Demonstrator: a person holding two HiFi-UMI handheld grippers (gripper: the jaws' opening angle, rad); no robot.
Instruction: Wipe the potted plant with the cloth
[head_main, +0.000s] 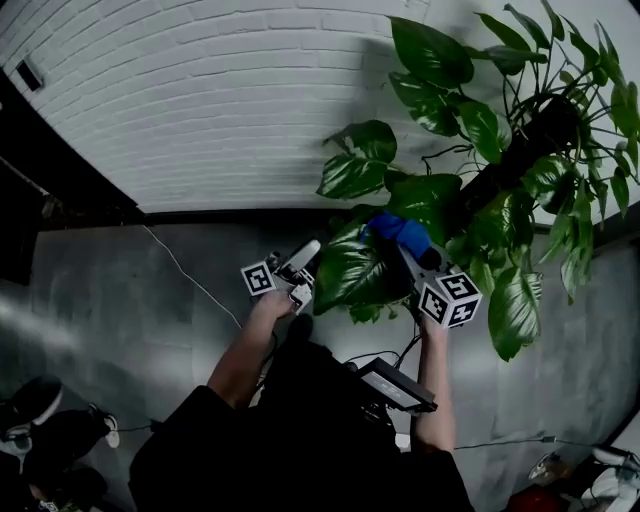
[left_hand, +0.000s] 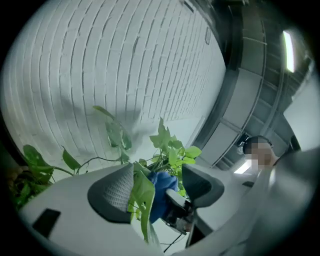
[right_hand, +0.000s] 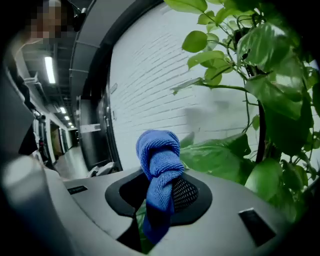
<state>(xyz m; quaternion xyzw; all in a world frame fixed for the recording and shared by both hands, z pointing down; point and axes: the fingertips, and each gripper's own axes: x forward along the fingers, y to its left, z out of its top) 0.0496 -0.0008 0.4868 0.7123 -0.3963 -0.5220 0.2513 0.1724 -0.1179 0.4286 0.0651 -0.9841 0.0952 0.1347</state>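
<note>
Right tongs (right_hand: 159, 192) pinch the cloth (right_hand: 159, 157) by a mid-frame leaf (head_main: 355, 270); left tongs (left_hand: 159, 189) stand spread around it. Most of the potted plant (head_main: 500, 170) seemingly remains unwiped.

Blue woven cloth (right_hand: 159, 160): nubbly, matt. Broad green leaves of potted plant (head_main: 352, 270): waxy, glossy. White painted brick wall (head_main: 200, 100): matt. Grey floor (head_main: 120, 330): smooth, faint sheen.

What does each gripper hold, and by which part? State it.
Right gripper clamps the cloth near its middle, bunched end sticking out. Left gripper holds nothing: jaws apart, a leaf between them.
</note>
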